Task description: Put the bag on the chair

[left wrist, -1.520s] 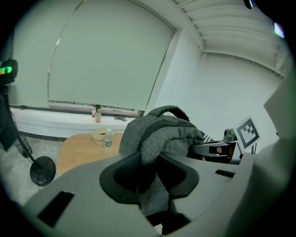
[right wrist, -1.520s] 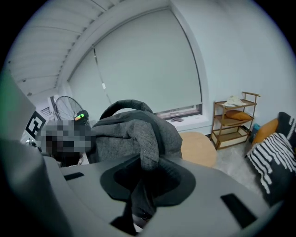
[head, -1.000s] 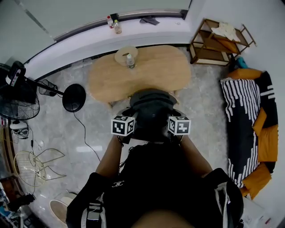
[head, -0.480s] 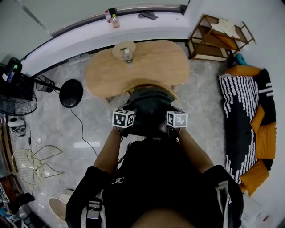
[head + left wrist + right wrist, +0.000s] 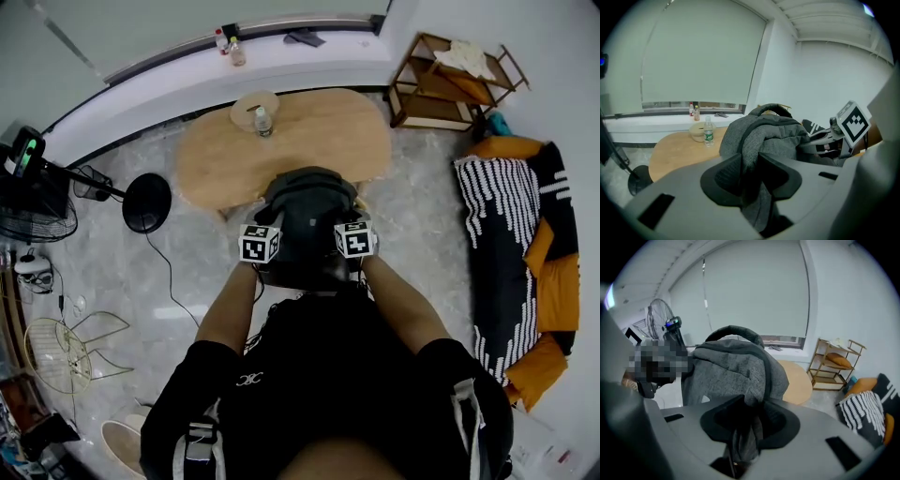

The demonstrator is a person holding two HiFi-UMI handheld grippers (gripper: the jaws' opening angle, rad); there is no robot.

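Bag [image 5: 305, 217] fabric btwn both: L hand-held gripper [image 5: 750, 177] clamped, R hand-held gripper [image 5: 747, 422] opening.

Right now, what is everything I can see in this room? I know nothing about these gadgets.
bag: one, grey, at the table's near edge, between both grippers
table: one, light wood, oval, middle of the room
bottle: one, clear with green label, on the table
bowl: one, pale, on the table beside the bottle
small bottles: two, beyond the table's far edge
shelf: one, wooden, far right corner
couch: one, orange, striped black-and-white cover, right side
fan: one, black, left side
left gripper: grey, shut on the bag's fabric
right gripper: grey, bag fabric between its jaws, which have just been opening
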